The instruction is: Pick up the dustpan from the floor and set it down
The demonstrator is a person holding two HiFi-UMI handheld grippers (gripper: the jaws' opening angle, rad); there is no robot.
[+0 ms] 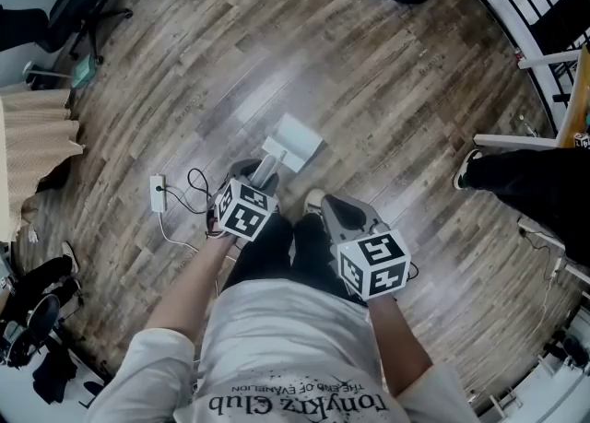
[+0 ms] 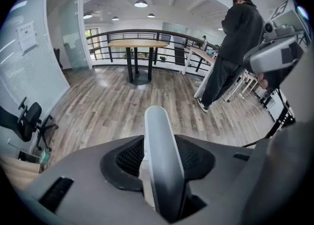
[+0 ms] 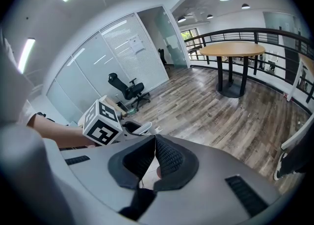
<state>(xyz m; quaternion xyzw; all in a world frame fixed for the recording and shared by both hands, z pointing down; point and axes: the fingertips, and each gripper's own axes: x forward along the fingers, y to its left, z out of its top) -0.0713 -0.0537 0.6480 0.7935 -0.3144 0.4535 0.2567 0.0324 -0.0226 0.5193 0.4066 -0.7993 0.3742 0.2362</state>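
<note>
Head view: the dustpan sits with its pale pan on the wooden floor just ahead of the person's feet, its grey handle rising to the left gripper. Left gripper view shows that handle standing between jaws parted around it, a sliver of gap at one pad, so the hold looks released rather than clamped. The right gripper hangs nearby with its jaws pressed together on nothing. A power strip with its cable lies on the boards just left of the pan; a bystander in dark clothes stands well apart. Judged from this, the setting-down appears all but done, and only drawing the left gripper clear of the handle remains.
</note>
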